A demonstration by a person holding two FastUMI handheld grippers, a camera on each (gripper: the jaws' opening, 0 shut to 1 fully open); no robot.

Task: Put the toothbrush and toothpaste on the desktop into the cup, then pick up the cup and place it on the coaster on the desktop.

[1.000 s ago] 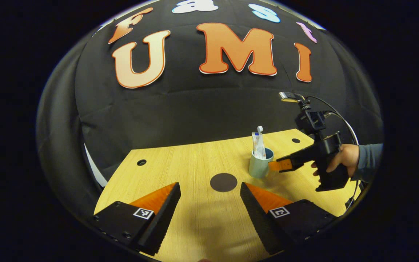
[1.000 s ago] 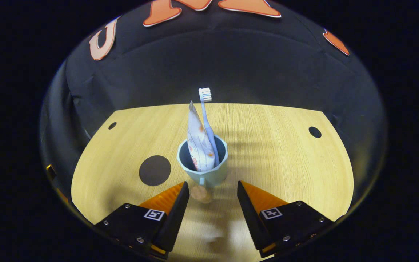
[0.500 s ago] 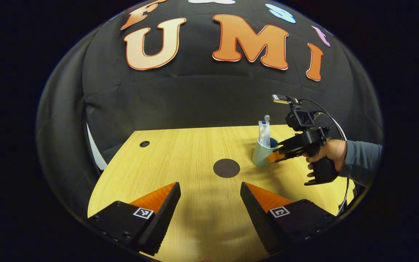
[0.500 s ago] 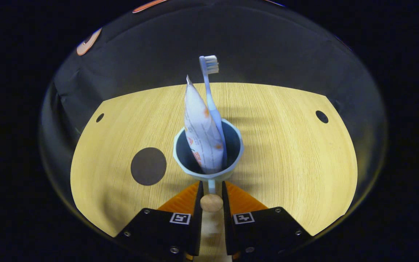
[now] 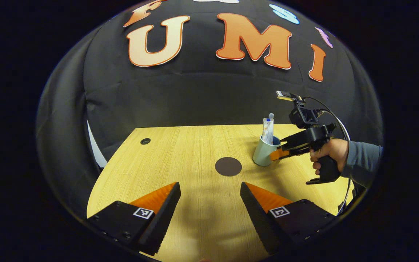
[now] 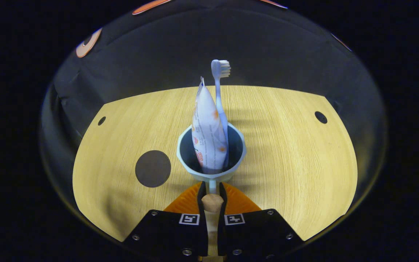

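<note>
Right gripper [image 6: 212, 198] jaws drawn in tighter on cup [image 6: 211, 153] handle since a moment ago; toothbrush [image 6: 219, 91], toothpaste [image 6: 208, 134] inside. Left gripper [image 5: 209, 203] jaws wide, empty. Ready for lift leftward onto coaster [image 6: 152, 168].

The right gripper [image 6: 212, 194] is clamped on the cup's handle [image 6: 212, 202]. The cup [image 6: 211, 171] sits straight ahead of its fingers, with the toothpaste [image 6: 208, 134] and toothbrush [image 6: 219, 91] standing inside. The round coaster [image 6: 153, 168] lies on the desk [image 6: 296, 156] to its left, apart from the cup.
</note>
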